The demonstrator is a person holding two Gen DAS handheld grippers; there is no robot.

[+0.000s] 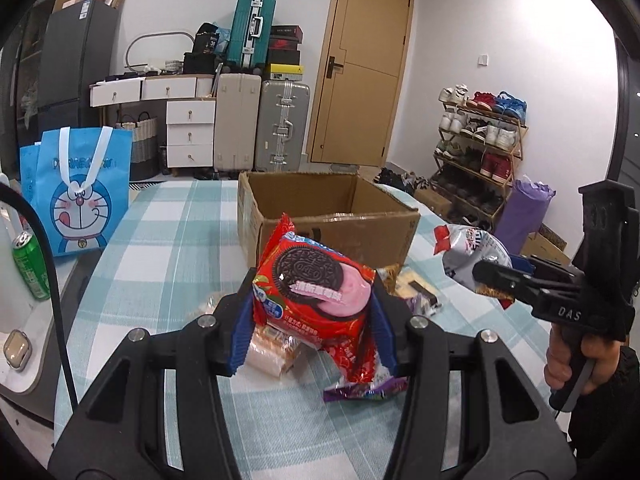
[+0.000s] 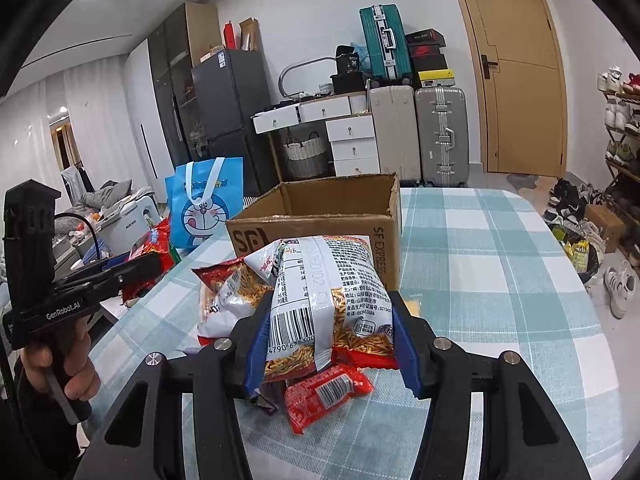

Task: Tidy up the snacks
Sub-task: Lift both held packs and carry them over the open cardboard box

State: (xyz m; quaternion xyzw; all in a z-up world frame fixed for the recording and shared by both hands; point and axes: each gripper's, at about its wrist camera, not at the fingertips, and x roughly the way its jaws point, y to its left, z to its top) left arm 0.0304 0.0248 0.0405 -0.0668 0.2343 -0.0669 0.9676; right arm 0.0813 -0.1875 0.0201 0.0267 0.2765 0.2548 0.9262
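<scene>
My left gripper (image 1: 312,312) is shut on a red Oreo pack (image 1: 316,284), held up above the checked tablecloth (image 1: 160,248). My right gripper (image 2: 328,332) is shut on a white and red bag of crispy noodle snacks (image 2: 328,292), also lifted off the table. An open cardboard box (image 1: 320,204) stands just beyond both packs; the same box (image 2: 320,212) fills the middle of the right wrist view. Each gripper shows in the other's view: the right gripper (image 1: 496,280) with its bag (image 1: 476,252), the left gripper (image 2: 132,266) with the red pack (image 2: 160,248).
Loose snacks lie under the grippers: a small red packet (image 2: 326,394), a second noodle bag (image 2: 228,292), a purple wrapper (image 1: 360,390), wafer packs (image 1: 272,352). A blue cartoon bag (image 1: 80,192) and a green can (image 1: 30,266) stand left. Suitcases, drawers and a shoe rack sit behind.
</scene>
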